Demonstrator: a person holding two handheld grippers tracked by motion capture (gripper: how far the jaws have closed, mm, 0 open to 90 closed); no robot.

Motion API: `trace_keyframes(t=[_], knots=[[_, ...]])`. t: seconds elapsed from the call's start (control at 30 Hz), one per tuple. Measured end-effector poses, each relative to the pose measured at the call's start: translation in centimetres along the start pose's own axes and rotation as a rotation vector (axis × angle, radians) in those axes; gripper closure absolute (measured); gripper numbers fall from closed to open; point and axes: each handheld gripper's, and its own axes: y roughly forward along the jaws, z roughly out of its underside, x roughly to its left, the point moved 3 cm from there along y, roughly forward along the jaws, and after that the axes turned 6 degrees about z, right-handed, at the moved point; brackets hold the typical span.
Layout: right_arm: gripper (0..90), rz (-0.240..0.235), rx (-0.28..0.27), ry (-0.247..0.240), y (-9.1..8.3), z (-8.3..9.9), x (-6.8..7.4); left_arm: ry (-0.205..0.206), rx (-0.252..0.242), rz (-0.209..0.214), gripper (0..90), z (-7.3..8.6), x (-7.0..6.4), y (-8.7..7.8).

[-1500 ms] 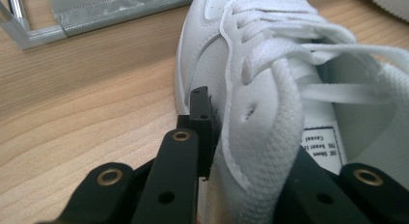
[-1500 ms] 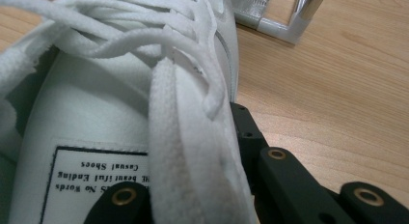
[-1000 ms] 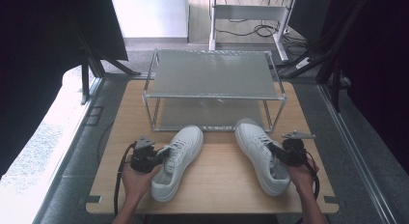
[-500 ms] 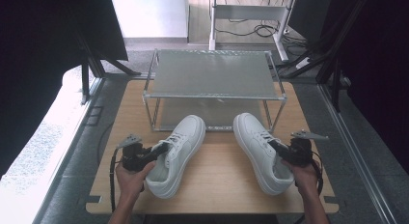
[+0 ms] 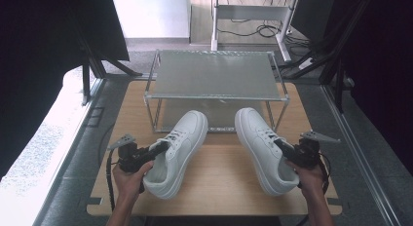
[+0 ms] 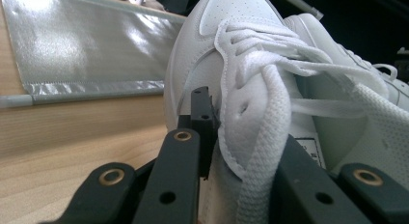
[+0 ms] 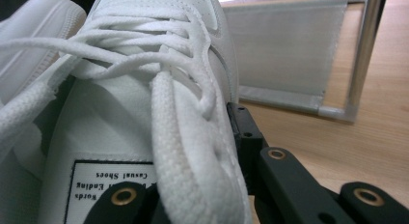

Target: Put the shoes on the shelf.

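Observation:
Two white lace-up sneakers lie on the wooden table [image 5: 221, 187], toes toward a metal rack. My left gripper [image 5: 157, 149] is shut on the side wall of the left sneaker [image 5: 181, 138] by its opening. In the left gripper view one jaw is outside the wall and one inside; the gripper [image 6: 241, 156] holds the sneaker [image 6: 226, 50] beside its laces. My right gripper [image 5: 284, 147] is shut on the right sneaker [image 5: 260, 143] the same way. In the right gripper view the gripper [image 7: 193, 175] clamps the sneaker [image 7: 159, 64] next to its tongue label.
A two-level rack [image 5: 214, 72] with grey shelves and thin metal posts stands at the table's far half, its lower shelf [image 6: 87, 45] just past the toes. A rack post [image 7: 361, 55] rises to the right of the right sneaker. Dark frames flank the table.
Both sneakers have slid away from the person, toes nearer the rack's lower shelf. The left hand has shifted slightly left. Both grips hold unchanged.

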Motion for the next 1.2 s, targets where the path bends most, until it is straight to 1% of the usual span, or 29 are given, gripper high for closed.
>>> trace_keyframes(t=[0.1,0.27,0.47,0.57,0.67,0.73,0.8,0.93,0.97,1.07,1.2], knots=[[86.8,-0.009,-0.018,0.003,-0.3,-0.2,0.2,-0.006,-0.016,0.009,82.9,-0.2,-0.1,-0.3],[86.8,-0.028,-0.051,0.015,-1.0,-0.8,0.8,0.008,-0.053,0.016,82.9,-0.6,-0.4,-0.9],[86.8,-0.060,-0.093,0.014,-1.8,-1.5,1.8,-0.004,-0.089,0.045,82.9,-1.0,-0.8,-1.3],[86.8,-0.073,-0.106,0.013,-2.1,-1.8,2.1,-0.007,-0.104,0.057,82.9,-1.1,-1.1,-1.4],[86.8,-0.083,-0.108,0.017,-2.4,-2.0,2.4,-0.009,-0.111,0.073,82.9,-1.3,-1.3,-1.5],[86.9,-0.080,-0.116,0.013,-2.5,-2.0,2.4,-0.010,-0.116,0.078,82.9,-1.3,-1.5,-1.6],[86.9,-0.080,-0.121,0.021,-2.5,-2.1,2.4,-0.013,-0.124,0.082,82.9,-1.4,-1.6,-1.5],[86.9,-0.087,-0.134,0.038,-2.6,-2.3,2.6,-0.015,-0.118,0.089,82.8,-1.6,-1.6,-1.4],[86.8,-0.092,-0.134,0.039,-2.7,-2.4,2.6,-0.010,-0.114,0.087,82.8,-1.8,-1.6,-1.3],[86.9,-0.106,-0.144,0.038,-2.7,-2.8,2.7,-0.006,-0.108,0.090,82.7,-2.1,-1.6,-1.3],[86.8,-0.117,-0.161,0.040,-2.7,-3.8,3.0,0.003,-0.115,0.091,82.8,-3.0,-1.8,-1.1]])
